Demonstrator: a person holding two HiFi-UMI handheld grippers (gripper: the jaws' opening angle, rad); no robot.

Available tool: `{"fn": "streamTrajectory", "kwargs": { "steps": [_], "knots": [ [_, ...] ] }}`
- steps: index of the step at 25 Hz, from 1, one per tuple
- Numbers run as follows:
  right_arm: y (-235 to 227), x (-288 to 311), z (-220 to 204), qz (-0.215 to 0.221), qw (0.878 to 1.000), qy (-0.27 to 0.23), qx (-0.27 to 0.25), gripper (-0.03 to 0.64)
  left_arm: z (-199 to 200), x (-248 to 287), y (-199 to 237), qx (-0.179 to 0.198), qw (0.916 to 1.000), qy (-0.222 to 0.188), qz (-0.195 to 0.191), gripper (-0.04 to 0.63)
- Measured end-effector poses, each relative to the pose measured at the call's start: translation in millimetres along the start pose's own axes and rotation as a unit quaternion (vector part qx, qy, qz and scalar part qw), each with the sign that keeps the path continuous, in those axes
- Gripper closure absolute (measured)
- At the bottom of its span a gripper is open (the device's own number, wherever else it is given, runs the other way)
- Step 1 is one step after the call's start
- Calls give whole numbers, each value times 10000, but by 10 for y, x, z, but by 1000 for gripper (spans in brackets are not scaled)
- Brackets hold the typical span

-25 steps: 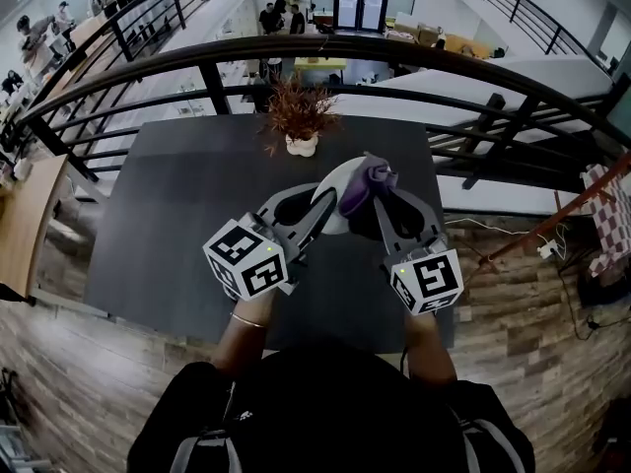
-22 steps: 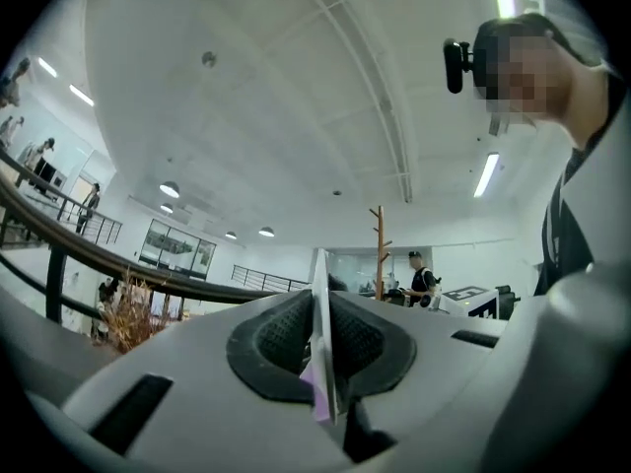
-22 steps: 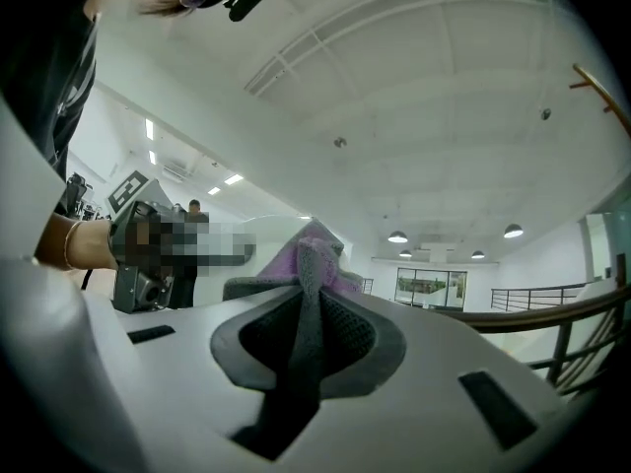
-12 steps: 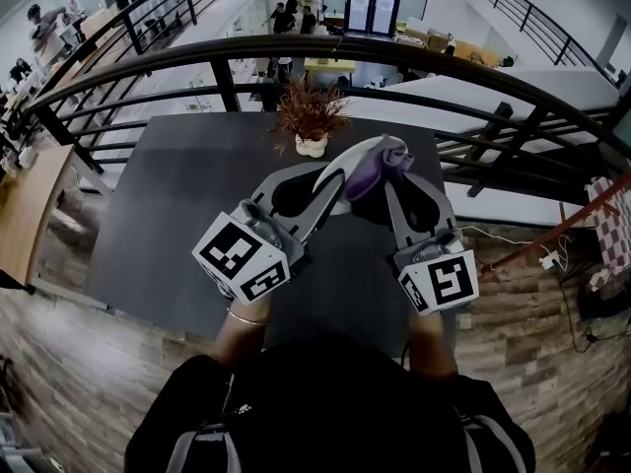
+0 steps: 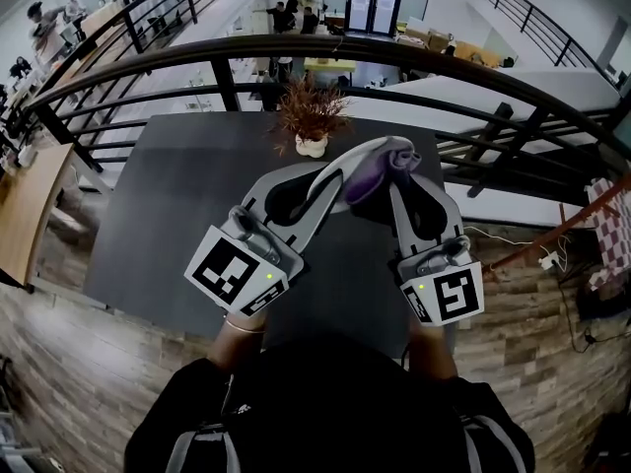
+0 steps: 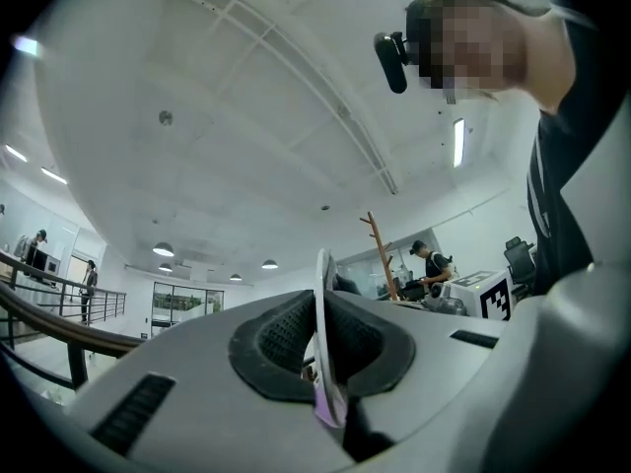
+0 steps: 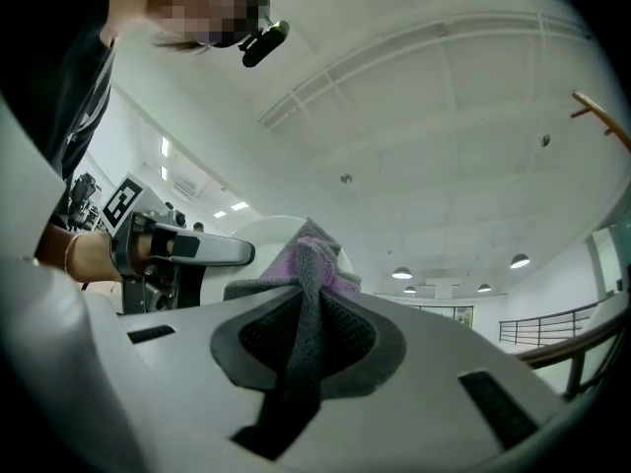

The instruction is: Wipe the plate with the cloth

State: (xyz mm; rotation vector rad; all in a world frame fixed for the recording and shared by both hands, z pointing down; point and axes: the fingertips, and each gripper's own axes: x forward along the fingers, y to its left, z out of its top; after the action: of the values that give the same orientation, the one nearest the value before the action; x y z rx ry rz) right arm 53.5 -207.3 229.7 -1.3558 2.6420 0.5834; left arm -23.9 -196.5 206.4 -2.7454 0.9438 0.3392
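Since a second ago: both grippers are higher, and the plate (image 5: 357,158) and cloth (image 5: 383,166) are lifted off the table (image 5: 168,215). The left marker cube has rolled.

Left gripper (image 5: 328,178) pinches the plate rim edge-on, its jaws just closing tighter. Right gripper (image 5: 396,177) clamps the cloth against the plate face. Both point forward and slightly up, tips converging near the plant (image 5: 311,116).

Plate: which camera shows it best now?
Head view: the plate shows most of its tilted outline, white against the dark table. Left gripper view gives only its rim edge-on; right gripper view hides most of it behind the cloth.
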Motion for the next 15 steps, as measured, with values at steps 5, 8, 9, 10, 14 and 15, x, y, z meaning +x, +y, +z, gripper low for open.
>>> {"fn": "streamTrajectory", "kwargs": {
  "steps": [5, 8, 9, 10, 14, 15],
  "knots": [
    [-17, -99, 123, -18, 9999, -145, 16, 577, -21, -11, 6, 69, 10000, 49, 39, 572],
    [-12, -142, 260, -14, 9995, -309, -44, 577, -48, 0, 13, 122, 9999, 113, 36, 572],
    [-6, -157, 326, -12, 9992, -400, -88, 577, -58, 4, 14, 124, 9998, 123, 26, 572],
    [1, -171, 402, -9, 9986, -504, -141, 578, -66, 7, 17, 125, 9998, 127, 16, 572],
    [75, -200, 717, 118, 9954, -903, -304, 577, -72, 12, 22, 107, 9998, 144, -10, 572],
    [109, -203, 787, 180, 9943, -998, -333, 577, -76, 13, 21, 89, 9998, 156, -20, 572]
  ]
}}
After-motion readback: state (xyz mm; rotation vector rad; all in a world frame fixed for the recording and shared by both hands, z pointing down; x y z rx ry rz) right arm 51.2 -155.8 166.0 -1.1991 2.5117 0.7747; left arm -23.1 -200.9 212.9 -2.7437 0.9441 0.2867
